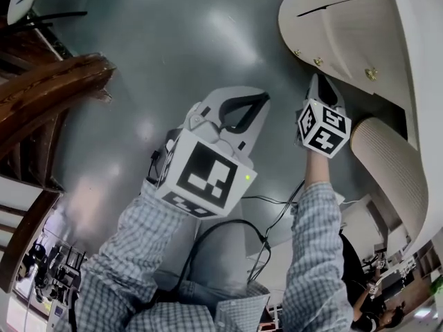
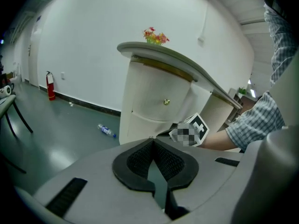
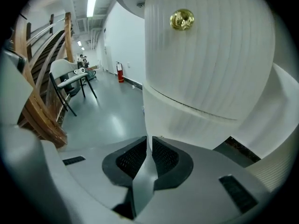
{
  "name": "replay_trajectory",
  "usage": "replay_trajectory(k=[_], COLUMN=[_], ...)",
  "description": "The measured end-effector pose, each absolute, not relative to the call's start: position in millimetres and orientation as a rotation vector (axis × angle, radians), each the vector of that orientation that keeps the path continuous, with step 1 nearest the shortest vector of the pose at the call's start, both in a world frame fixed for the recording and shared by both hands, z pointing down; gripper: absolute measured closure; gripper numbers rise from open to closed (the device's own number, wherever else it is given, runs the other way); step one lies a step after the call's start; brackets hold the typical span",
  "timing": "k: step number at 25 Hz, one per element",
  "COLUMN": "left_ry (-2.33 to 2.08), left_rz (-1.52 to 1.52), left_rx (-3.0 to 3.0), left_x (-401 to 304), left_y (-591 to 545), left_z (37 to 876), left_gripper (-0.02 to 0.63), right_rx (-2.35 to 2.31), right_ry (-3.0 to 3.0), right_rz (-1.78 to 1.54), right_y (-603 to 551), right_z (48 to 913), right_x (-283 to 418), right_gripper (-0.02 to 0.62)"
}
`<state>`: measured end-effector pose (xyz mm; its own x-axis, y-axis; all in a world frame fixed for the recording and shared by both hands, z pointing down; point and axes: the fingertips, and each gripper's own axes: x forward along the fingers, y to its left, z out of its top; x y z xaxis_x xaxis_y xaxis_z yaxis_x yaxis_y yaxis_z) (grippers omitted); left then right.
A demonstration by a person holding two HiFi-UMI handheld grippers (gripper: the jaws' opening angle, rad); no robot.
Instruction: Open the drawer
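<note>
Cream ribbed wood forms the curved drawer front (image 3: 205,64), stiff and, I judge, fairly heavy on its runners. The small brass knob (image 3: 182,19) at twelve o'clock in my right gripper view looks the one sound hold, though smooth and slippery. My right gripper (image 3: 150,140), pressed together on nothing, sits near the front, below that knob. My left gripper (image 2: 152,140), also closed and empty, hangs well back. Only the left gripper view shows the whole cabinet (image 2: 154,92) with flowers (image 2: 155,35) on top.
</note>
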<state>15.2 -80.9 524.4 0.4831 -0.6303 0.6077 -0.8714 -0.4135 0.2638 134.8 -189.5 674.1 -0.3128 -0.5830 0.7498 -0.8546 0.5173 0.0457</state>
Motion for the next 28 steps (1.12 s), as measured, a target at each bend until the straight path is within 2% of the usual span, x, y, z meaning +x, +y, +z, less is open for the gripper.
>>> replay_trajectory(k=[6, 9, 17, 28], left_ry=[-1.246, -1.244, -1.236, -1.195], left_rz=[0.568, 0.581, 0.597, 0.619], left_rx=[2.167, 2.159, 2.124, 2.112], left_x=[13, 12, 10, 21], left_y=[-90, -93, -87, -85], left_z=[539, 546, 561, 572], left_gripper=[0.601, 0.601, 0.601, 0.601], right_rx=[1.208, 1.238, 1.305, 1.325], right_ry=[-1.971, -1.951, -1.913, -1.886], right_rz=[0.561, 0.632, 0.762, 0.742], right_y=[-201, -208, -226, -231], right_z=[702, 715, 735, 742], right_x=[142, 143, 145, 146], right_gripper=[0.580, 0.521, 0.488, 0.506])
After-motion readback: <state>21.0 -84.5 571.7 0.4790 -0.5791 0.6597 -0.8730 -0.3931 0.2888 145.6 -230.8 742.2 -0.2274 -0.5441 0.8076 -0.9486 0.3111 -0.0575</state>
